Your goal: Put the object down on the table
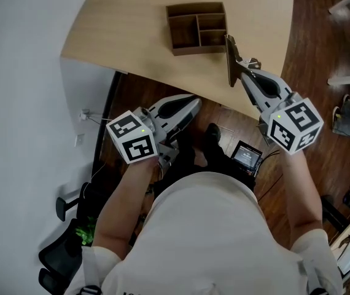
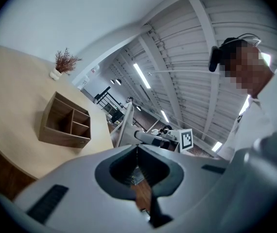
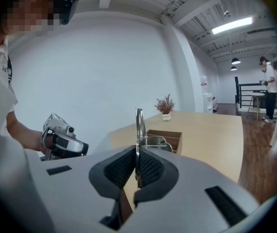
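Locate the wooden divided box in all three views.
Head view: the wooden divided box sits at top centre on the table, just left of the thin panel held upright.
Left gripper view: left of centre, on the table.
Right gripper view: centre, partly behind the thin panel.
Shared landmark: the light wood table under the box.

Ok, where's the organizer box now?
Head view, top centre: the organizer sits on the table, just up and left of the thin panel clamped in the right gripper.
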